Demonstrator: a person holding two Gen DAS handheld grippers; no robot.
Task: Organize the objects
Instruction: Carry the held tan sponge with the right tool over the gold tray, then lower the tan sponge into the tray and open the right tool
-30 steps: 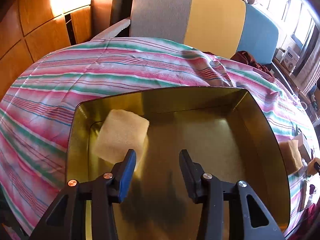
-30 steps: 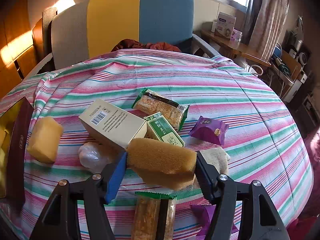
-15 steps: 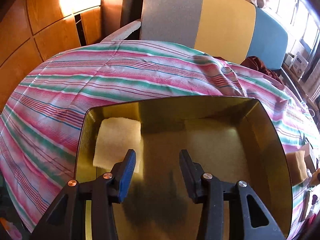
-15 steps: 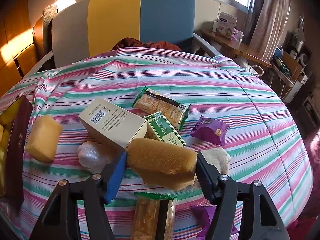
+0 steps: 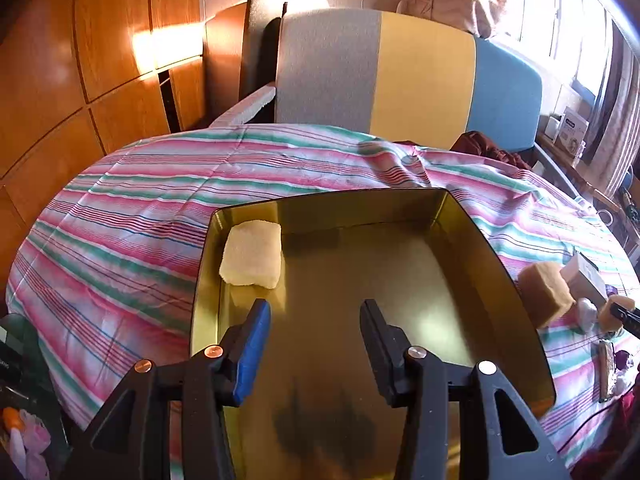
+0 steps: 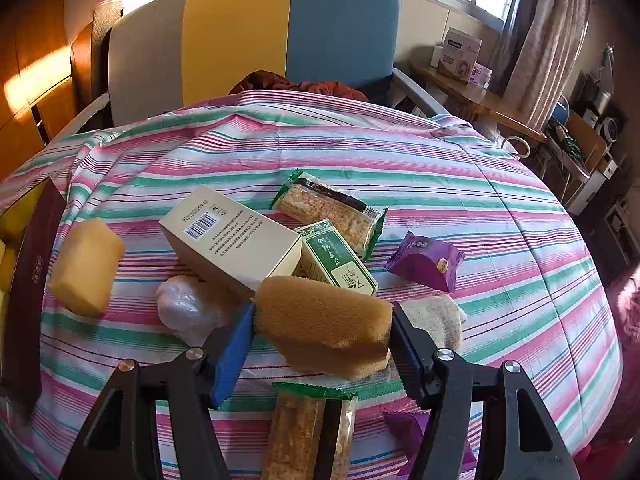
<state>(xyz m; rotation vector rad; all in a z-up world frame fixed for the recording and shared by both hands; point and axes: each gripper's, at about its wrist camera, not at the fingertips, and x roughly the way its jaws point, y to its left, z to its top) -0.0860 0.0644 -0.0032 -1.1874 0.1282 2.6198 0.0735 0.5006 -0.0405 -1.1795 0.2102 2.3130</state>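
My left gripper (image 5: 316, 316) is open and empty above a gold tin box (image 5: 504, 276) on the striped tablecloth. A pale yellow sponge (image 5: 252, 254) lies in the box's far left corner. My right gripper (image 6: 322, 328) is shut on a brown sponge (image 6: 324, 326) and holds it above the table. Another yellow sponge (image 6: 86, 266) lies on the cloth by the box's dark outer wall (image 6: 28, 280), and shows in the left wrist view (image 5: 546, 294) too.
On the cloth lie a cream carton (image 6: 230, 238), a green box (image 6: 338, 258), a cracker pack (image 6: 330, 210), a purple snack packet (image 6: 426, 260), a clear wrapped item (image 6: 188, 308), a beige cloth (image 6: 436, 316) and a second cracker pack (image 6: 308, 432). A chair (image 6: 256, 36) stands behind the table.
My left gripper has drawn back and up from the box, so the pale sponge now lies farther ahead. My right gripper still holds the brown sponge in the same place.
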